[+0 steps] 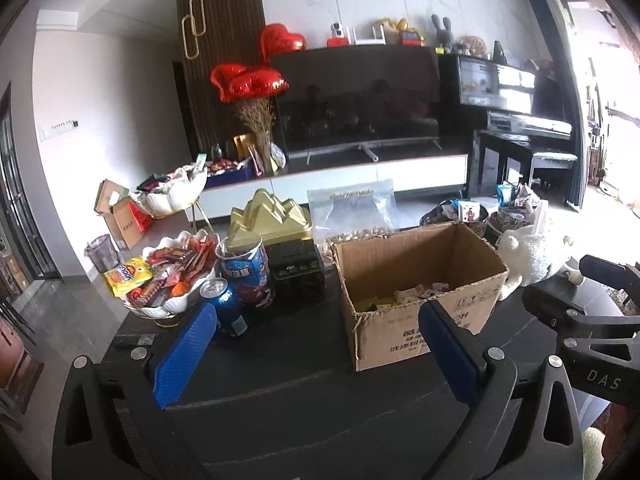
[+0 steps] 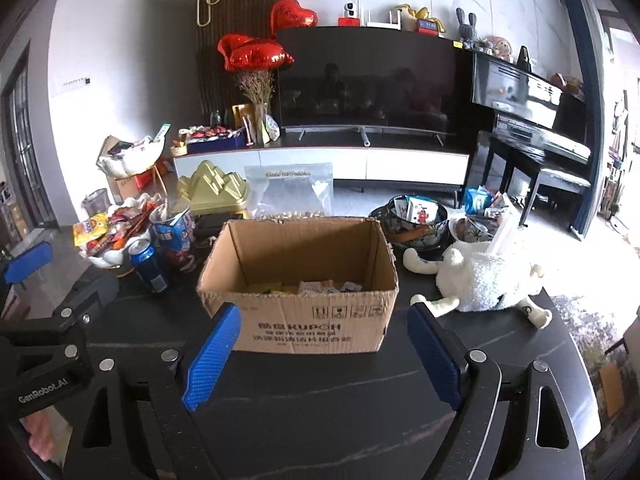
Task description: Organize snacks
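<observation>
An open cardboard box [image 2: 304,320] [image 1: 420,280] stands on the dark table with several small snack packets [image 2: 320,287] on its floor. My right gripper [image 2: 320,324] hangs open in front of the box's near wall, nothing between its blue pads. My left gripper [image 1: 316,324] is open too, empty, to the left of the box and just short of a blue drink can [image 1: 226,308]. A white shell-shaped bowl [image 1: 168,304] heaped with red and yellow snack packs sits at the left, and a blue snack tub [image 1: 250,272] stands beside it.
A gold tin [image 1: 272,216] on a dark box, a clear bag of nuts [image 1: 352,216], dark bowls of packets [image 2: 412,220] and a white plush toy [image 2: 484,276] ring the box. The table's right edge [image 2: 576,360] drops to a rug. A TV stand lies beyond.
</observation>
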Demonstrator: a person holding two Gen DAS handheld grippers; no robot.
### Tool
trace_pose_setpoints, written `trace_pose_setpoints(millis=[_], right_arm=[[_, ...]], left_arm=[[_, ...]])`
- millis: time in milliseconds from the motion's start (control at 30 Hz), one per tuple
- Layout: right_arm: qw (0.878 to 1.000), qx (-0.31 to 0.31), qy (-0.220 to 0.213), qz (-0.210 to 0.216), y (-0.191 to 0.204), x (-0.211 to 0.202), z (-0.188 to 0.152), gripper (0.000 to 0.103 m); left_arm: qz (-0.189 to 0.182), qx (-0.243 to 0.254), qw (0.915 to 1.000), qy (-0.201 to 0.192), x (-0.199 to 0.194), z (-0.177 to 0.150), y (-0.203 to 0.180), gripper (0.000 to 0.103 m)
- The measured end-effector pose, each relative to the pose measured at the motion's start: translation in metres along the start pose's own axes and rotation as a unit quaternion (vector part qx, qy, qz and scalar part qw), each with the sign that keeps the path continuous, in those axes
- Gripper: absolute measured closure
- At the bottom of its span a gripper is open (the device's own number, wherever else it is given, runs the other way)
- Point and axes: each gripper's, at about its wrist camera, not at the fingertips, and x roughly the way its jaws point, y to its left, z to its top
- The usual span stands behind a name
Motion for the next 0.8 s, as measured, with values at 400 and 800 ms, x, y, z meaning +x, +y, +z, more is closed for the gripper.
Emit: trace_pose_setpoints(millis=[400,800], right_arm=[[1.000,0.008,-0.022,-0.007,-0.003,-0.039,-0.029,0.016],[1.000,0.001,-0.027,-0.006,0.005,-0.062,-0.045,0.016]], left_arm=[[-0.020,0.005,0.9994,-0.026,-0.042,-0.022,0.000,0.000],[-0.040,-0.007,0.9990,-0.017,-0.055,-0.040,0.002,0.000]])
